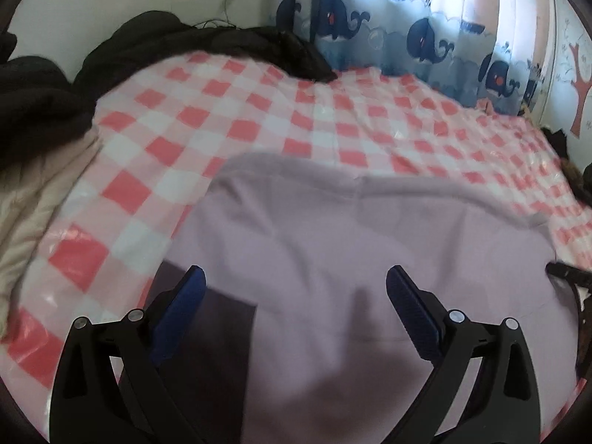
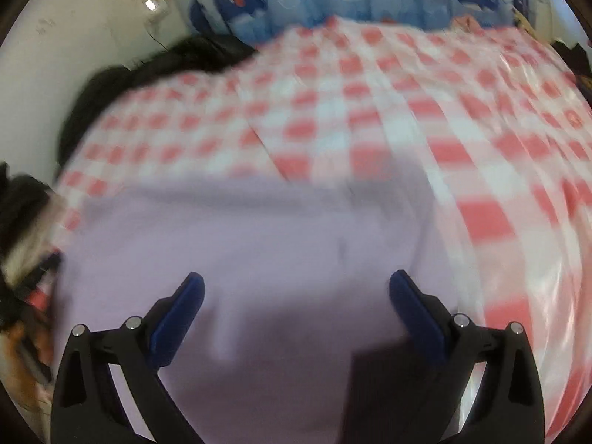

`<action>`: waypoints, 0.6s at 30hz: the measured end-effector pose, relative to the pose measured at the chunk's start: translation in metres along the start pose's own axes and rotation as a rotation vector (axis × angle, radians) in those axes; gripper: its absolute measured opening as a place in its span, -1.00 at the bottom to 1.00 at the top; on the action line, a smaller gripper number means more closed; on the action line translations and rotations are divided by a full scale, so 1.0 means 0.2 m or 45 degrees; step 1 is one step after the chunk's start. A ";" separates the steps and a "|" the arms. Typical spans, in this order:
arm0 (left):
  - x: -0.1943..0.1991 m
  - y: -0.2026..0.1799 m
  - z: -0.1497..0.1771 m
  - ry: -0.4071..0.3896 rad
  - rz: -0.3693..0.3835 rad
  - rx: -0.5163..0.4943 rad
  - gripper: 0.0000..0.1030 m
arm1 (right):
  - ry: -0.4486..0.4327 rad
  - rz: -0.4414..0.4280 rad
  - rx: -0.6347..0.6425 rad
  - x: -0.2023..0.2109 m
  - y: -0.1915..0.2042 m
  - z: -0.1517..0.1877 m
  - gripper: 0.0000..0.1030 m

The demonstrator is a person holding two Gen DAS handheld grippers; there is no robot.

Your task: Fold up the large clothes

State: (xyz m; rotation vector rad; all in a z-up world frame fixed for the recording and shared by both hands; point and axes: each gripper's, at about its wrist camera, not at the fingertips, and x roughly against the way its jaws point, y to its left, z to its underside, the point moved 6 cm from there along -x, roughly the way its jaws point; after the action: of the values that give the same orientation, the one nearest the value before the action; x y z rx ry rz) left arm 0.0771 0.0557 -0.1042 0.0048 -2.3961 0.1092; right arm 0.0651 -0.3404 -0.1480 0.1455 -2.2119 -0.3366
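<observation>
A pale lilac garment lies spread on a bed covered with a pink and white checked sheet. Its cloth is plain and soft-looking, with shallow folds and a rounded far edge; what kind of garment it is cannot be told. In the right wrist view the same garment fills the lower middle, and the checked sheet runs beyond it (this view is blurred).

The left hand-held gripper is spread wide, its 2 blue-padded fingers well apart above the lilac cloth with nothing between them. Whether the tips touch the cloth cannot be told. The right hand-held gripper is likewise spread wide over the garment, its blue fingers holding nothing. At the right edge of the left wrist view a dark part of the other hand-held gripper shows beside the cloth.

Dark clothes are heaped at the far left of the bed by the wall, and a curtain with blue whales hangs behind.
</observation>
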 end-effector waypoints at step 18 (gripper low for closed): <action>0.04 0.04 0.14 -0.116 0.001 0.048 0.84 | -0.006 -0.060 0.335 -0.20 0.60 0.08 0.90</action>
State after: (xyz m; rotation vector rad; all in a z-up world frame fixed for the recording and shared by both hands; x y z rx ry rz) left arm 0.0524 0.0615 -0.1192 0.0268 -2.4847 0.1577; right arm 0.0787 -0.2143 -0.1539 0.3396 -2.2530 -0.0695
